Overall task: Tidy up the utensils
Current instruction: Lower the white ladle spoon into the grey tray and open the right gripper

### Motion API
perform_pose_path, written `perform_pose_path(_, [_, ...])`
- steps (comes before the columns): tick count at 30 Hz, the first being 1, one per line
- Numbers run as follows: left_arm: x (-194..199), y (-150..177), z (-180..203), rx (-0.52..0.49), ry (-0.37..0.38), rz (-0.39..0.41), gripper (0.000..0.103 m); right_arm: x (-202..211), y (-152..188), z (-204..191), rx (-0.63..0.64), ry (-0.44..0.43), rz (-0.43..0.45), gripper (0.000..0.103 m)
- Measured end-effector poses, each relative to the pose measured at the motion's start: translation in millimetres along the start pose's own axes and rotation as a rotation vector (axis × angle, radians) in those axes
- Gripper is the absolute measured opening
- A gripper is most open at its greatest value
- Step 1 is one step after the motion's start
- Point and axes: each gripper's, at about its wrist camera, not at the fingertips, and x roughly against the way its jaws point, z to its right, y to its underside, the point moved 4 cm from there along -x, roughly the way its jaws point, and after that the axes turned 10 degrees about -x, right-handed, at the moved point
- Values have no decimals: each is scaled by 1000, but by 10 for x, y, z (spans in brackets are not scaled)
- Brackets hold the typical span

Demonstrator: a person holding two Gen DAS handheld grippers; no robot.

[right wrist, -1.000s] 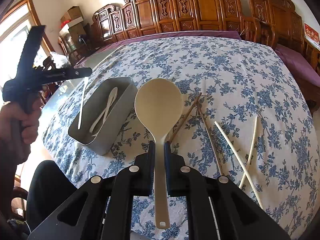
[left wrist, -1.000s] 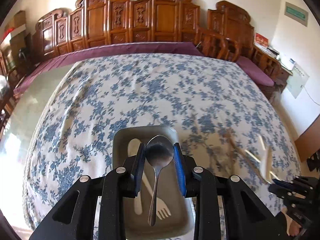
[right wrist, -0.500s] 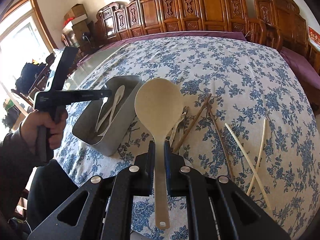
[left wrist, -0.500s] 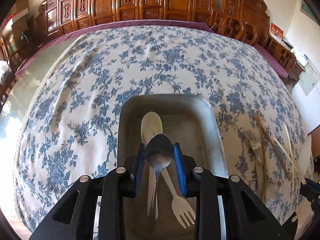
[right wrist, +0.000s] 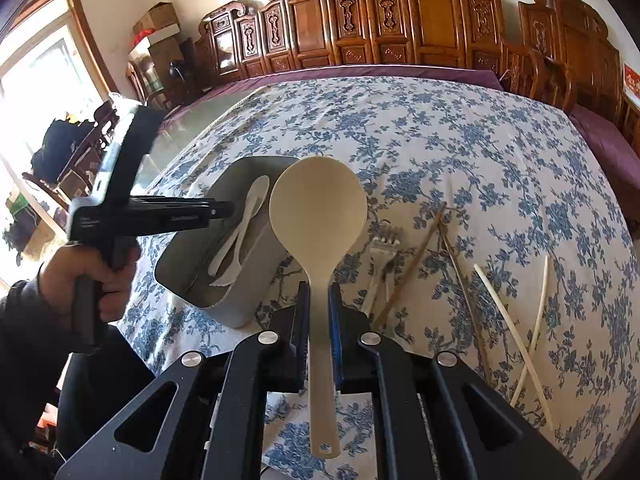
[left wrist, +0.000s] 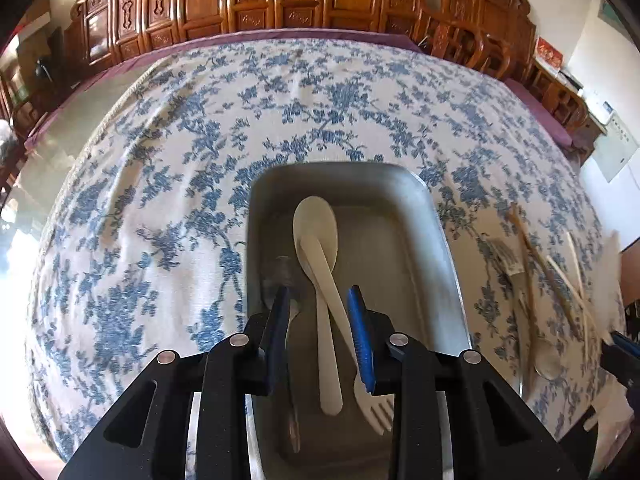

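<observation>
So my left gripper [left wrist: 320, 336] has just dropped into the grey tray [left wrist: 436, 224] and let go; the metal spoon [left wrist: 286, 280] now lies inside, by the cream spoon [left wrist: 316, 224] and fork [left wrist: 374, 404]. My right gripper [right wrist: 319, 308] is clamped on the rice paddle [right wrist: 318, 216], probably next in.

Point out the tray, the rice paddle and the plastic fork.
tray [left wrist: 404, 184]: left wrist view, far right rim.
rice paddle [right wrist: 318, 208]: right wrist view, middle of its blade.
plastic fork [left wrist: 378, 410]: left wrist view, base of its tines.
</observation>
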Motion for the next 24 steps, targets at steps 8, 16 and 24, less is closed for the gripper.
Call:
perform_pose_path(8, [625, 91, -290, -47, -34, 83, 34, -258, -145, -491, 31, -29, -15, 11])
perform_pose_path(16, [1003, 287, -664, -23, -52, 127, 34, -664, -336, -917, 33, -14, -48, 11])
perform_pose_path(24, [1047, 574, -893, 11, -34, 128, 34, -1075, -450, -1094, 7, 36, -83, 11])
